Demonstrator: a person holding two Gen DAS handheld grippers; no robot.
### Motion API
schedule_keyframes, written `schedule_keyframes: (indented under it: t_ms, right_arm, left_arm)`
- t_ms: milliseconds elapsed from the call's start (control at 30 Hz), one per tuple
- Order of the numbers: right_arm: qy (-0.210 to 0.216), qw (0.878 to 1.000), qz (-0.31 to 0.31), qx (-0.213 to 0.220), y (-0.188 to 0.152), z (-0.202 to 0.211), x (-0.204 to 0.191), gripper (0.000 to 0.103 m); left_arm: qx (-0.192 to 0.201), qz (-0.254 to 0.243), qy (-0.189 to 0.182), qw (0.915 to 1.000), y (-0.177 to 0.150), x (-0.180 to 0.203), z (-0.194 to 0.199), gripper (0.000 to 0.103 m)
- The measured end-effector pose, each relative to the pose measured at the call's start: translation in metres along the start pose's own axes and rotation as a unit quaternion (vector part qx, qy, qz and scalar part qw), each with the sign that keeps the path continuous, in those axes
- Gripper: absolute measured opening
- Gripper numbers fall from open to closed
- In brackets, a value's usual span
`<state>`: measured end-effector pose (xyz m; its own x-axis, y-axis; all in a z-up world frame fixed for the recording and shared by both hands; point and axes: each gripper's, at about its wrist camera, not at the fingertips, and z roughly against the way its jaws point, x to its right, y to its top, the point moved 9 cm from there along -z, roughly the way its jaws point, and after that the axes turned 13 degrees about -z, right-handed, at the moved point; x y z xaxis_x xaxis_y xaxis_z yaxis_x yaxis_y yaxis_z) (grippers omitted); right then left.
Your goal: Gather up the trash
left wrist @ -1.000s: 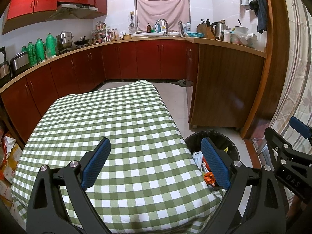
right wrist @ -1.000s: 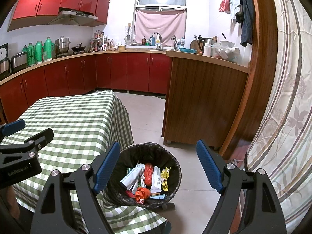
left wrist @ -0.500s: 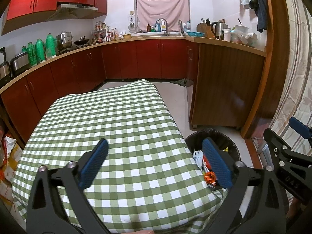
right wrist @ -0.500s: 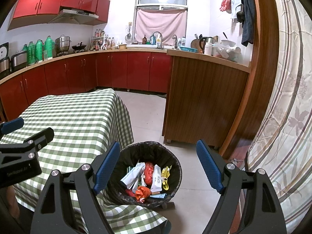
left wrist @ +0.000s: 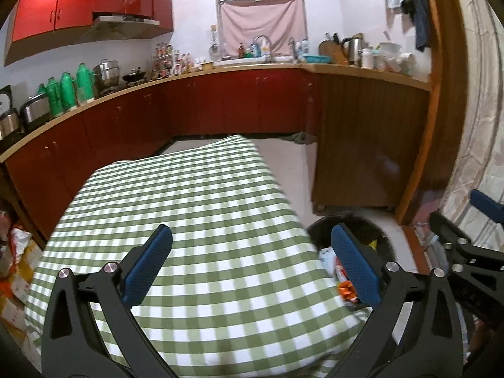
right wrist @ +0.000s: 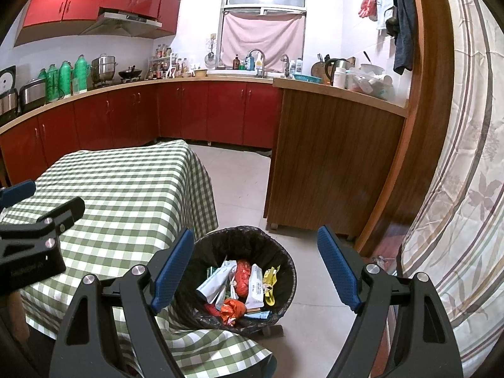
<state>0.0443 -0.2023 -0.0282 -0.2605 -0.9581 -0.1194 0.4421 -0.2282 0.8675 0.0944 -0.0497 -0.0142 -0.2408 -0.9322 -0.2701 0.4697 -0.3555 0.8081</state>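
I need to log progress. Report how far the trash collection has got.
Done: wrappers and packets lie in the black-lined round trash bin on the floor beside the table. The green-and-white checked tablecloth shows no litter in either view. In hand: nothing; the left hand-held gripper and right hand-held gripper are both open and empty. Left: no loose trash is visible.
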Motion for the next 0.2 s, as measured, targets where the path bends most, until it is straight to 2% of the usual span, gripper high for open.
schedule_keyframes:
  t_ms: [200]
  right_arm:
    - [0.003, 1.0, 0.012, -0.016, -0.009, -0.007, -0.011, 0.082]
  left_arm:
    - [-0.059, 0.018, -0.003, 0.9981, -0.023, -0.032, -0.029, 0.098]
